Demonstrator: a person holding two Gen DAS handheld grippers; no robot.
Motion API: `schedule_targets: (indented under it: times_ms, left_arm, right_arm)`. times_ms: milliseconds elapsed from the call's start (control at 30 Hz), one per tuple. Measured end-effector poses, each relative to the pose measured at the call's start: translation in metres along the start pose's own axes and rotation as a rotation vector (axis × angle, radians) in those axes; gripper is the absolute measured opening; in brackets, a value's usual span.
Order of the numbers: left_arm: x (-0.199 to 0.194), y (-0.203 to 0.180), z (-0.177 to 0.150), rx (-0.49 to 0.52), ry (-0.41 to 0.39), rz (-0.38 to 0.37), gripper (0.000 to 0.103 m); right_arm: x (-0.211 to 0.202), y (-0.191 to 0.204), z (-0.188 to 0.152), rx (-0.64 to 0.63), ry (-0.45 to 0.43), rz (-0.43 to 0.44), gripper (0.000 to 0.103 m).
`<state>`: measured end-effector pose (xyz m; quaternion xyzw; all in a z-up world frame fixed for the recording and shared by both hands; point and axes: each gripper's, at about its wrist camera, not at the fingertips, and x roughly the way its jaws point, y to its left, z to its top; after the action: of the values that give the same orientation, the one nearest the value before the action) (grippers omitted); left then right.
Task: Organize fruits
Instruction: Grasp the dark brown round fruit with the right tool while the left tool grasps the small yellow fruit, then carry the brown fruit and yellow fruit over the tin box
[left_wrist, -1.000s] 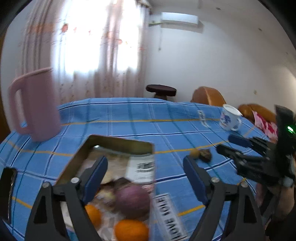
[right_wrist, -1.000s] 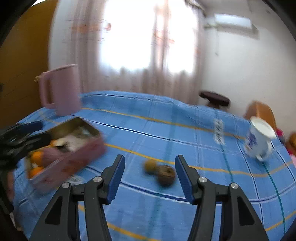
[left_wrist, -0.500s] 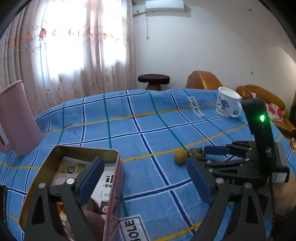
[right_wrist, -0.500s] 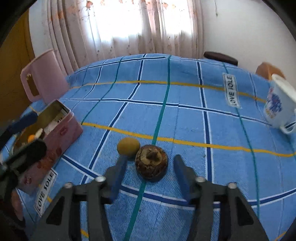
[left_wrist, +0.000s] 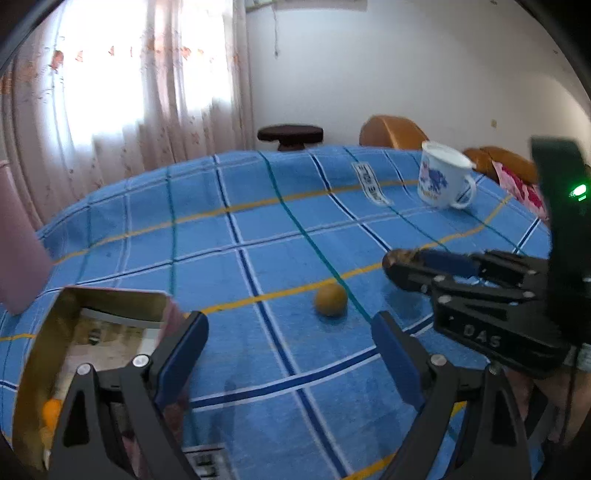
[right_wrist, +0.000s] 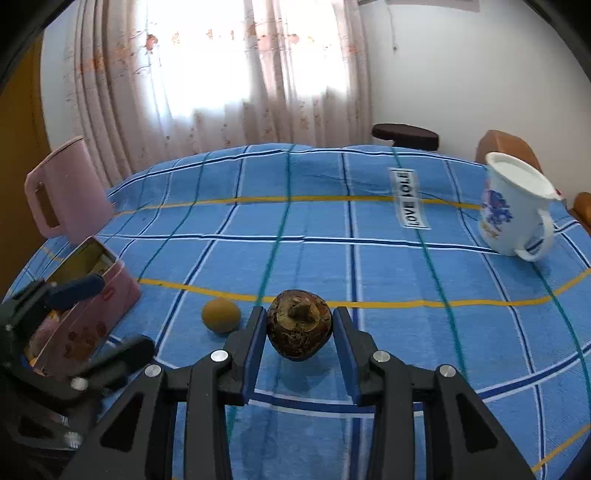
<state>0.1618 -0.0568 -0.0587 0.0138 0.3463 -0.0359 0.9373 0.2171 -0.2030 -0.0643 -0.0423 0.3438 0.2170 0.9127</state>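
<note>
right hand-held gripper (right_wrist: 298, 332) is pinching, apparently in contact, dark brown round fruit (right_wrist: 298, 324) near-centre on blue checked surface (right_wrist: 369, 266) | left hand-held gripper (left_wrist: 290, 356) is hanging spread | risk: rounded fruit slipping out

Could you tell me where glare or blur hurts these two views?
Left wrist view: the window is blown out, the pink jug and tin are smeared. Right wrist view: same window glare, but the brown fruit between the right claw pads is sharp.

Blue checked tablecloth (right_wrist: 369, 266), pink jug (right_wrist: 70, 192), white blue-flowered mug (right_wrist: 513, 218), brown fruit (right_wrist: 299, 328).
</note>
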Motion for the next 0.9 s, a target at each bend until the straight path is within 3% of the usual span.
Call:
schedule_targets:
  times_ms: [133,333,433,500,567,900]
  left_arm:
    - [0.022,-0.008,0.005,0.002,0.06,-0.021,0.081]
    - [0.046,-0.015,0.014,-0.01,0.132,-0.071,0.049]
    - [0.054,-0.02,0.016,0.003,0.152,-0.073,0.044]
    - [0.059,-0.02,0.016,-0.006,0.174,-0.092,0.034]
    - [0.059,-0.018,0.016,-0.017,0.172,-0.099,0.029]
    - [0.044,-0.014,0.012,-0.027,0.111,-0.101,0.029]
  right_arm:
    - [-0.004,-0.011,0.0,0.048,-0.017,0.013,0.038]
    - [-0.008,-0.015,-0.001,0.063,-0.038,0.017,0.039]
    - [-0.007,-0.016,0.0,0.068,-0.039,0.023,0.039]
    - [-0.008,-0.015,0.0,0.066,-0.044,0.027,0.039]
    - [-0.008,-0.014,0.0,0.063,-0.045,0.03,0.039]
    - [-0.023,-0.008,-0.003,0.032,-0.119,0.048,0.039]
